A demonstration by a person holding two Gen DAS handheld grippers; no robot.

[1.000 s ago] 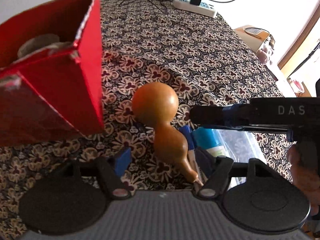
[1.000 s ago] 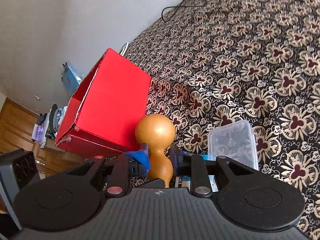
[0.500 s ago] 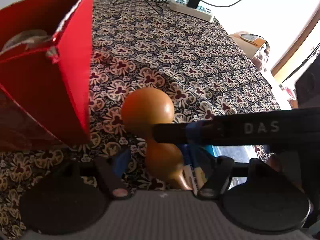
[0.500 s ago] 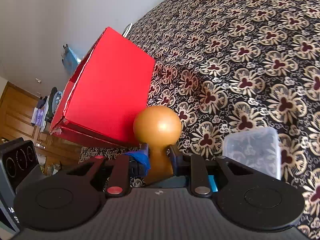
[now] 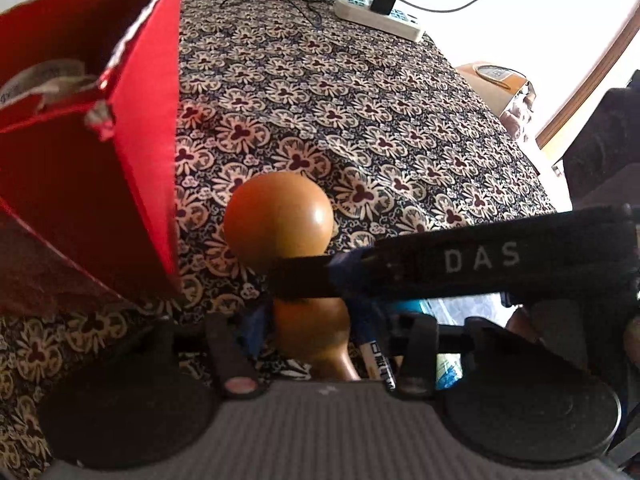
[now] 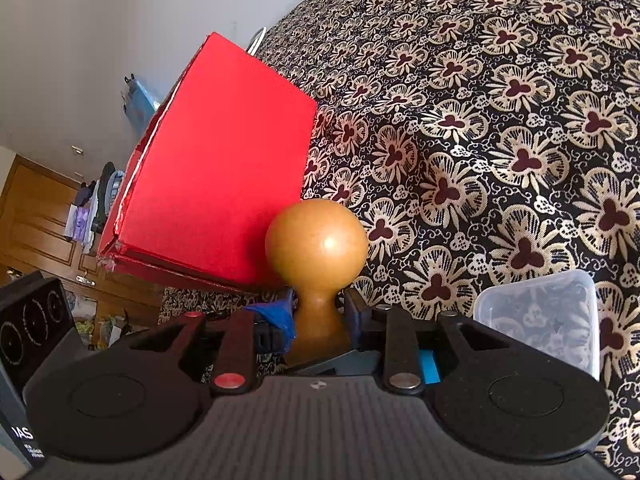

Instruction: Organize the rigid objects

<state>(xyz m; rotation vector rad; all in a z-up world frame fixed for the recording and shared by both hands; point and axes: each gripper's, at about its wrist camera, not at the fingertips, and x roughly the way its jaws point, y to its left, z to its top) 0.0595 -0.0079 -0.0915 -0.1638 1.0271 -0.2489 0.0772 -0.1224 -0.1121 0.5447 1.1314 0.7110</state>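
A brown wooden gourd (image 5: 280, 220) (image 6: 316, 246) sits on the floral cloth beside an open red cardboard box (image 5: 140, 128) (image 6: 224, 184). My right gripper (image 6: 320, 316) is shut on the gourd's narrow neck; in the left wrist view its black finger (image 5: 440, 264) crosses the gourd from the right. My left gripper (image 5: 320, 332) is open, its fingers standing either side of the gourd's lower bulb. A blue pen (image 5: 376, 356) and a teal item lie by its right finger.
A clear plastic container (image 6: 540, 316) lies on the cloth to the right of the gourd. A white power strip (image 5: 380, 16) with a cable lies at the table's far edge. The red box holds a pale object (image 5: 44, 80).
The right gripper has slid further across the gourd's neck and closed in on it. Both cameras have moved nearer the gourd and the red box.
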